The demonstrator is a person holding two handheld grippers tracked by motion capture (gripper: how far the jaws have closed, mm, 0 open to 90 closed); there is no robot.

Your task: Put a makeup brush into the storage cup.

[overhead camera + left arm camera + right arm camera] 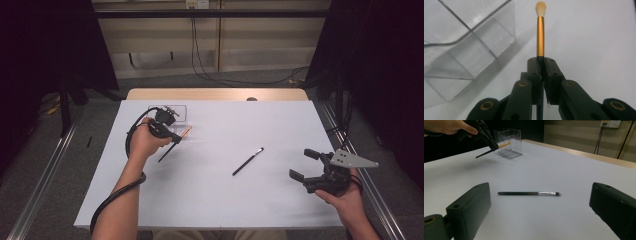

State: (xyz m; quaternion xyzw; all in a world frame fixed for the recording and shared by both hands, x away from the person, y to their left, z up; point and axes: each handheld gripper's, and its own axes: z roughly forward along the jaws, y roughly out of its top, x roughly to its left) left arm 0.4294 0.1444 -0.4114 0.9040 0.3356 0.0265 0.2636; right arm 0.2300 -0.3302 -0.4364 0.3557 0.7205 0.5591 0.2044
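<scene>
- High view: a person's two forearms come in over a white table (215, 200), a gripper in each hand.
- Left gripper (175, 134) is held over the table's far left part, its jaws clamped on a gold brush (184, 133). The brush's black handle slants down toward the person.
- Left gripper view: the jaws are pressed together on the brush (540, 37) just below its gold ferrule. Its pale tip points away, above the bare table. A clear box (466, 47) stands just to the left of it, apart from the brush.
- Right gripper view: the left gripper (495, 147) carries the brush (504, 144) in the air just in front of the box (509, 143).
- Right gripper (306, 165) sits near the table's right edge, jaws spread wide with nothing between them.
- A black brush (248, 161) lies flat near the table's middle, left of the right gripper and well apart from it. In the right gripper view it (529, 193) lies crosswise ahead of the open jaws, silver ferrule to the right.
</scene>
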